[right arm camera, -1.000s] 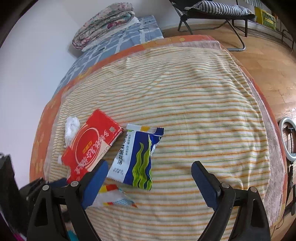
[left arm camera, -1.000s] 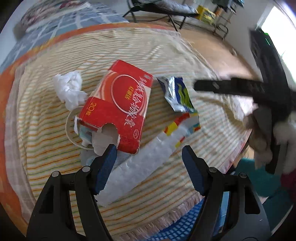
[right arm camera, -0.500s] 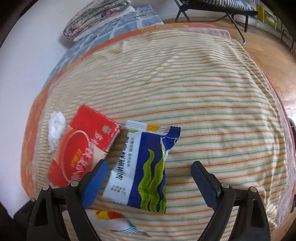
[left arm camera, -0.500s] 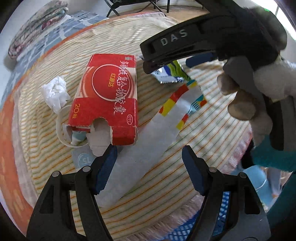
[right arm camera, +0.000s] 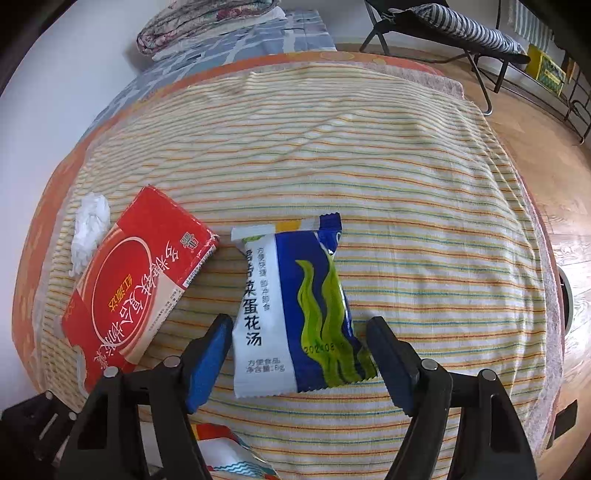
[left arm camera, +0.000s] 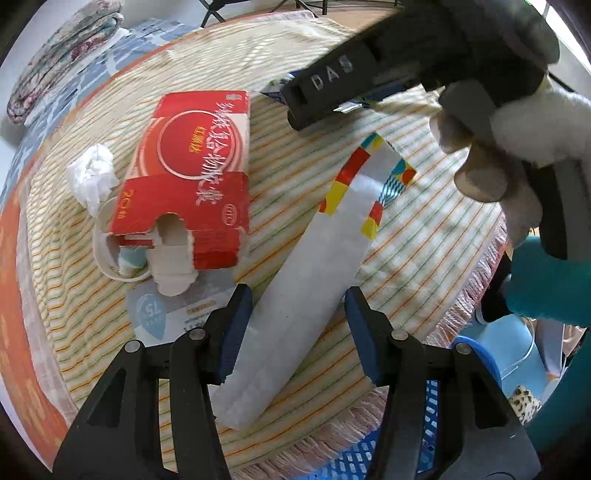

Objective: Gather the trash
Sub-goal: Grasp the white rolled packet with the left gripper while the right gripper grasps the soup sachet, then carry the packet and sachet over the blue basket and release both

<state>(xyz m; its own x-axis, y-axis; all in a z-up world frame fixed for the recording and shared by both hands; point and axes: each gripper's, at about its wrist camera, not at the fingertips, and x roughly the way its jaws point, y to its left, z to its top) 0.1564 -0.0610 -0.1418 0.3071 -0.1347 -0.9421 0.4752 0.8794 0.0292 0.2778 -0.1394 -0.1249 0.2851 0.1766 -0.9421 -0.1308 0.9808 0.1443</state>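
Trash lies on a striped cloth (right arm camera: 406, 177). My left gripper (left arm camera: 299, 326) is open, its jaws on either side of a long white wrapper (left arm camera: 314, 280) with coloured squares at its far end. A torn red box (left arm camera: 195, 173) lies left of the wrapper, over a white ring (left arm camera: 101, 258) and a flat pale packet (left arm camera: 166, 306). A crumpled tissue (left arm camera: 92, 173) sits beyond. My right gripper (right arm camera: 299, 363) is open, its jaws on either side of a blue and white soup packet (right arm camera: 295, 314). The red box (right arm camera: 136, 280) and tissue (right arm camera: 90, 225) lie to the left.
A blue plastic basket (left arm camera: 436, 443) stands below the cloth's fringed near edge. The right gripper's body and the gloved hand (left arm camera: 480, 122) fill the upper right of the left wrist view. Folded bedding (right arm camera: 207, 18) and a folding chair (right arm camera: 454, 33) stand beyond the cloth.
Both grippers have moved closer to the cloth. The left jaws now bracket the white wrapper and the right jaws bracket the blue soup packet. Both have narrowed somewhat.
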